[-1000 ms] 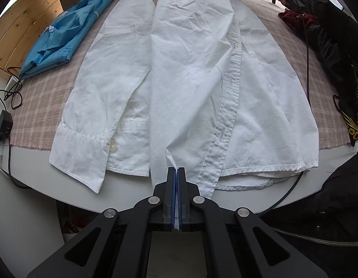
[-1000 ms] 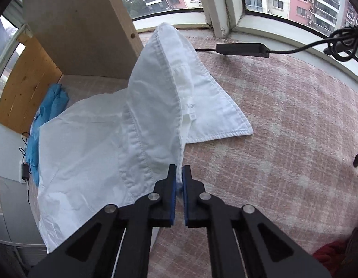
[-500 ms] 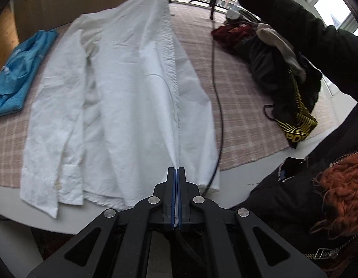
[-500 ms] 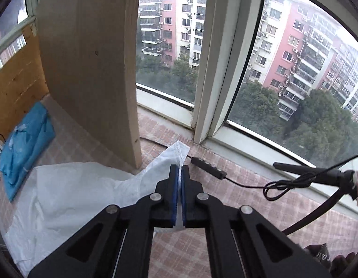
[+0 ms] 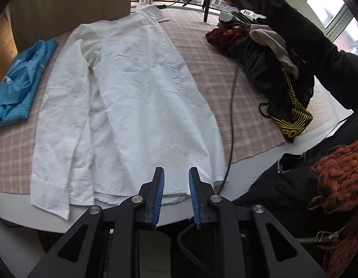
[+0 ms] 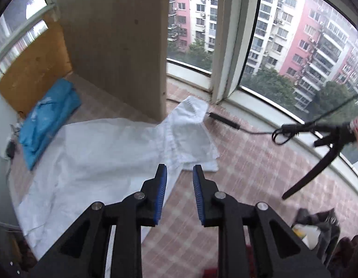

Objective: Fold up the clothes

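A white long-sleeved shirt lies flat on the pink checked cloth, one side folded over the body, a sleeve along its left edge. My left gripper stands open just above the shirt's hem with nothing between its blue pads. In the right wrist view the same shirt spreads left, its collar pointing at the window. My right gripper is open above the collar end, holding nothing. A person's sleeve carries the right gripper across the top of the left wrist view.
A folded blue garment lies left of the shirt. A heap of dark, red and beige clothes sits on the right. A black cable runs beside the shirt's right edge. A power strip lies by the window sill.
Both grippers were shut on the shirt and have let go. The lifted half has been laid over onto the body, and the shirt now rests flat.
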### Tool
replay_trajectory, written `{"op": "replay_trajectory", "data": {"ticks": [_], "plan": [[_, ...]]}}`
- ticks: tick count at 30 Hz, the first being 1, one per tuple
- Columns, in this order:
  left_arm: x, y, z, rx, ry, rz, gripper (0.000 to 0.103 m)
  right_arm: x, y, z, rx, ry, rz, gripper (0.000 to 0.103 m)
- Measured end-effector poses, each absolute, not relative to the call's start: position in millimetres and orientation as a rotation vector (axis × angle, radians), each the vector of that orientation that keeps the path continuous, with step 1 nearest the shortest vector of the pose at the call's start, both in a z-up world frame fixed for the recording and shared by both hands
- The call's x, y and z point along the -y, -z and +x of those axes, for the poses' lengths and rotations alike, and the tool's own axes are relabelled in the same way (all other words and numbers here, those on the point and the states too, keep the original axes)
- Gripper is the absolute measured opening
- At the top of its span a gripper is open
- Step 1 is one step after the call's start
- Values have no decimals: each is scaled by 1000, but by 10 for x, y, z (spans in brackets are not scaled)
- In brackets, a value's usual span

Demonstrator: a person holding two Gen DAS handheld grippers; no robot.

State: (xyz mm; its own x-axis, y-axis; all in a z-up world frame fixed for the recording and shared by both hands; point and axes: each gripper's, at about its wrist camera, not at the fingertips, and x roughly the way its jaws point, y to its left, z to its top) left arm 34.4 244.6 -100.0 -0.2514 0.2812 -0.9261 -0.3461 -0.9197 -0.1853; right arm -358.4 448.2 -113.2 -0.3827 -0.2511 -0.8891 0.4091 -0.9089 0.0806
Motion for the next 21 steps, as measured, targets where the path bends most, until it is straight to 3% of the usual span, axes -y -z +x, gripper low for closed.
{"op": "replay_trajectory", "data": {"ticks": [3,11,16,17,18,21], "plan": [[-2221,1121,338,-106,-2255,-1653,25,-4489,1234,-2896,-102,2219,1474,23],[-2029,1678,16,38,-2178,-1714,25,-4487,1535,-1137,174,1965,1521,23],[-2119,1852,-77,-67,-2125,-1711,27,-4315,1987,-725,325,1965,1621,23],[-2132,1870,-75,-102,-2131,-1704,23,-4281,2078,-642,355,1964,1641,23],[-2144,1888,-72,-137,-2137,-1698,5,-4263,2128,-574,376,1967,1653,23],[-2130,1907,-56,-252,-2170,-1694,0,-4228,2129,-428,383,1994,1665,23]]}}
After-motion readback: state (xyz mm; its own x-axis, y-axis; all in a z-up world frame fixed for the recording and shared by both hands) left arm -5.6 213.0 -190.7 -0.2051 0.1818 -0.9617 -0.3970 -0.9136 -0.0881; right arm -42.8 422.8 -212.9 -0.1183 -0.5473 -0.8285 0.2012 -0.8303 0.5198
